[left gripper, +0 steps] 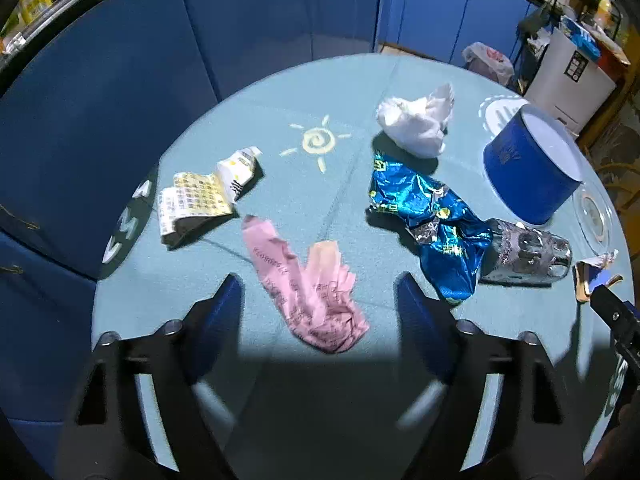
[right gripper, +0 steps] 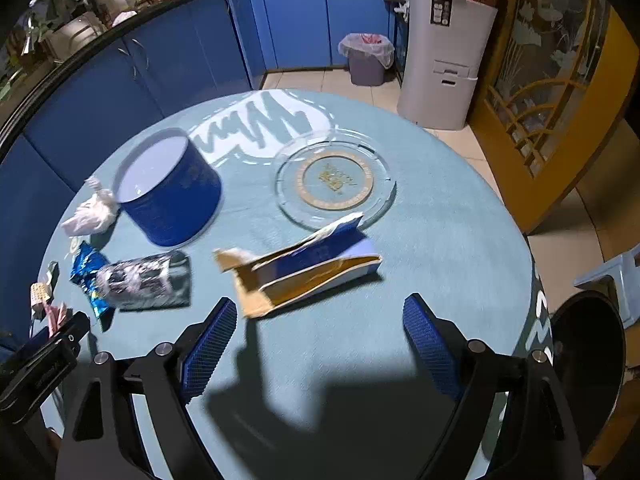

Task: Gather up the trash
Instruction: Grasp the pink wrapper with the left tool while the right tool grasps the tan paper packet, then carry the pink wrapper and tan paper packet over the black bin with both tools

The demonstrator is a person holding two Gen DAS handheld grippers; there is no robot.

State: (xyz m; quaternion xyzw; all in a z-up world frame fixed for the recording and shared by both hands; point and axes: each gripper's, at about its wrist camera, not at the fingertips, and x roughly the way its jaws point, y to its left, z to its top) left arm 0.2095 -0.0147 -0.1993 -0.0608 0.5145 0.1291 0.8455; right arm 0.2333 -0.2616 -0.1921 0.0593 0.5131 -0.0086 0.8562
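Both grippers, left gripper (left gripper: pixel 320 300) and right gripper (right gripper: pixel 320 320), gape wide, holding nothing. Printing on pink paper (left gripper: pixel 308 288), near blue tin (left gripper: pixel 532 164), unreadable. Only right view shows glass plate (right gripper: pixel 372 208).

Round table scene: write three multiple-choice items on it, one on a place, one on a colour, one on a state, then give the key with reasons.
1. What lies between the left gripper's fingers?
A. pink crumpled paper
B. white tissue
C. glass ashtray

2. What colour is the round tin?
A. red
B. blue
C. green

3. How does the right gripper stand?
A. shut on the torn carton
B. shut on nothing
C. open, holding nothing

Key: 1 A, the pink crumpled paper lies between the tips, untouched. 2 B, its wall is deep blue. 3 C, its fingers stand wide apart short of the torn carton.
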